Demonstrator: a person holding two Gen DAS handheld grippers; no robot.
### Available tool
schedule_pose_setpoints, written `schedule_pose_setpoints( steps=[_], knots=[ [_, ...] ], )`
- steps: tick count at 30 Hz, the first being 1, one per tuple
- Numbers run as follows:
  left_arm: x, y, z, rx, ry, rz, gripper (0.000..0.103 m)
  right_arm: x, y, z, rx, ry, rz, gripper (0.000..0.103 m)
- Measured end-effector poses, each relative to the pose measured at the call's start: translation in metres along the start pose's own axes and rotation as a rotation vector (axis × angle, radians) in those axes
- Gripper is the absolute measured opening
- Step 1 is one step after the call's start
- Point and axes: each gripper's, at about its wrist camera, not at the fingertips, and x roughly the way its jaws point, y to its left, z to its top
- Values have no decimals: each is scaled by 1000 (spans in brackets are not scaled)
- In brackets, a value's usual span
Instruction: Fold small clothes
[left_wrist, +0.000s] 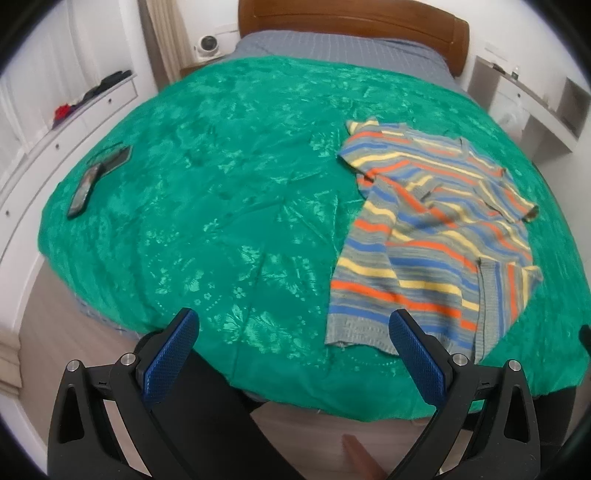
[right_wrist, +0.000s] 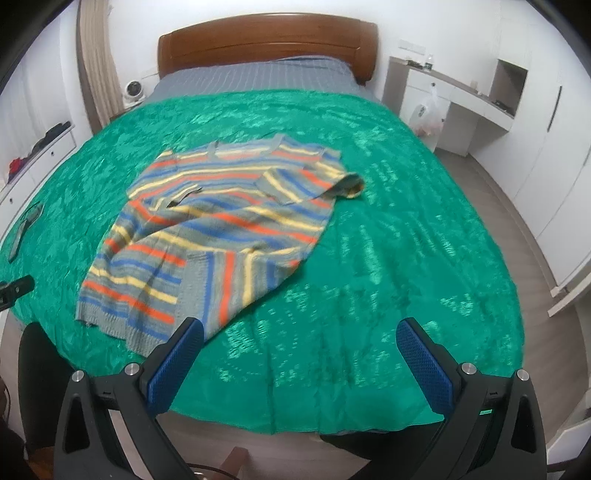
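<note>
Meanwhile, both the left claw (left_wrist: 293, 352) and right claw (right_wrist: 300, 363) are hovering wide apart over the rumpled striped sweater (right_wrist: 218, 225), risking pinching the green bedspread (right_wrist: 388, 258) too.

text: none legible | labels: none | brands: none | numbers: none | signs: none
</note>
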Motion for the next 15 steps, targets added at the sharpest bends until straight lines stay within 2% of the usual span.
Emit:
schedule_pose_setpoints(
  steps=[10,15],
  knots=[
    [4,-26,-8,52,16,-50,103,14,35,-8,-74,33,60,103],
    [1,-31,-9,74,5,-34,103,18,44,-5,-85,30,72,103]
  ],
)
